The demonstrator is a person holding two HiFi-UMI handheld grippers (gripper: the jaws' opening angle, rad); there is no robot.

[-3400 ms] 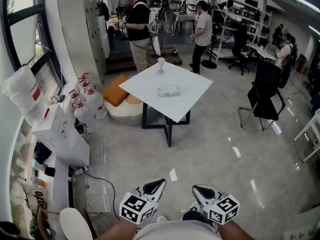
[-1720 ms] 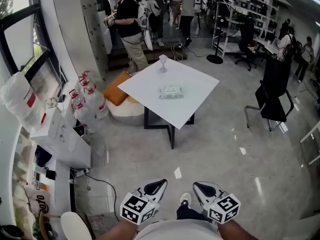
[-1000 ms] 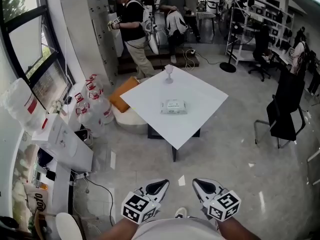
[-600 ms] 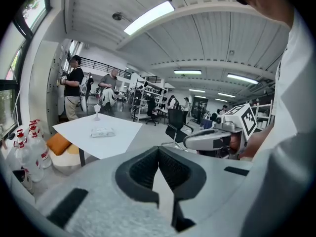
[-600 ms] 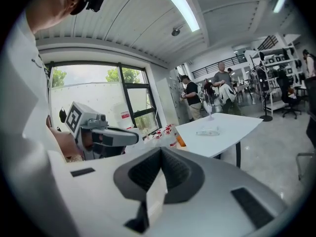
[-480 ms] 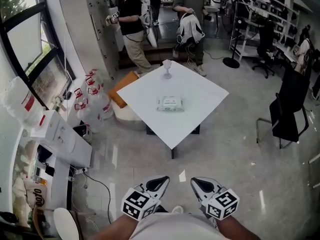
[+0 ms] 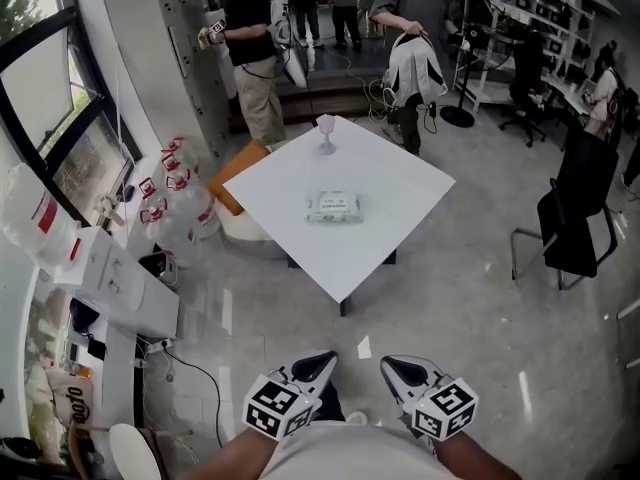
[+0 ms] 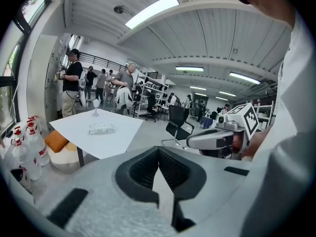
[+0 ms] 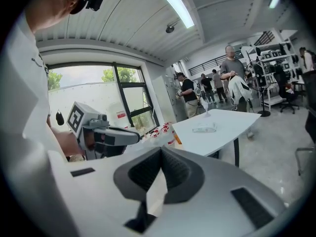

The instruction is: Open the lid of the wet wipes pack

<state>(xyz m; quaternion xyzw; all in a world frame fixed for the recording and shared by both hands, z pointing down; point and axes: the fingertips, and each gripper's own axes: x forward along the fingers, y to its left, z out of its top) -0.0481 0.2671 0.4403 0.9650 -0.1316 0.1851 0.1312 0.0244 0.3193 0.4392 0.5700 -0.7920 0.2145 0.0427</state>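
Two claws, both shut on nothing: my left claw point(image 7: 318, 363) and right claw point(image 7: 392, 365) sit side by side close to my body, ribbed dark pads pressed together. The wet wipes pack point(image 7: 333, 206) lies flat near the middle of the smooth white square table point(image 7: 400, 198), well ahead across glossy floor, with a stemmed glass point(image 7: 326, 133) at the far corner. I judge this is the approach. The pack looks soft, so I'd pin it with one claw and lift the lid's edge with the other.
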